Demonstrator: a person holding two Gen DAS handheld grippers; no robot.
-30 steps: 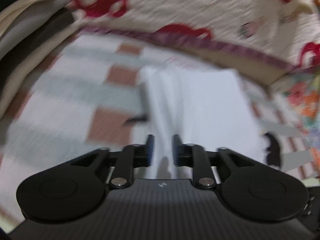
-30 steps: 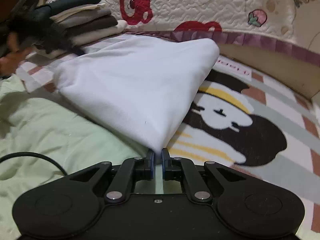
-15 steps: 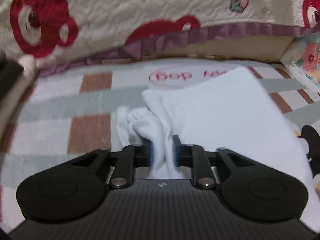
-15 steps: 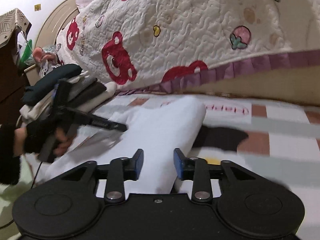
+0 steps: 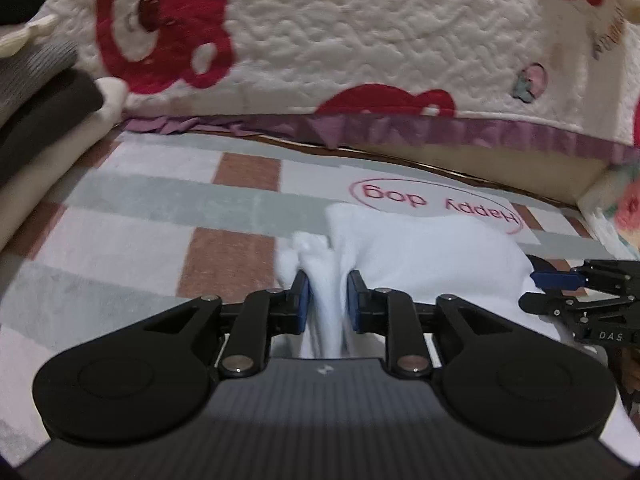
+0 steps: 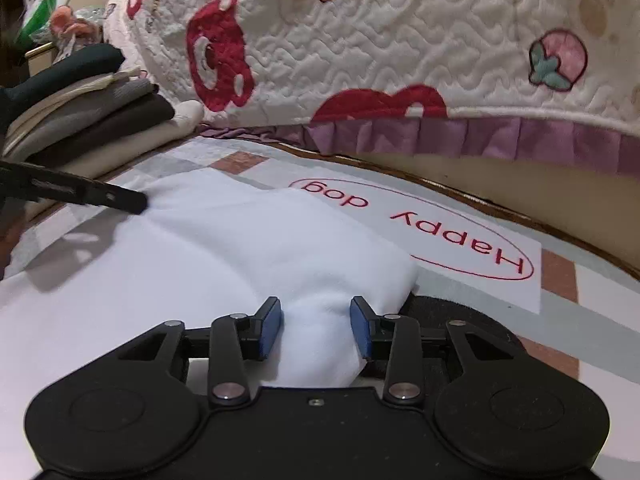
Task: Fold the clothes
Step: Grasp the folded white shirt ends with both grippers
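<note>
lying on checked blanket at 12 o'clock: white garment, soft, light, limp. left gripper clenched on bunched edge; right gripper released, straddling corner. best pinched at corners.

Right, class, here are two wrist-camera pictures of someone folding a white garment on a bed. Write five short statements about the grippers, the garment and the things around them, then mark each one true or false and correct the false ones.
1. The left gripper has white garment cloth between its fingers. True.
2. The right gripper is fully shut. False: its fingers stand apart, with a fold of cloth between them.
3. The garment covers the whole "Happy dog" label. False: the label lies beyond it, readable.
4. A stack of folded clothes sits to the left. True.
5. The bear quilt is plain blue. False: cream with red bears.
</note>
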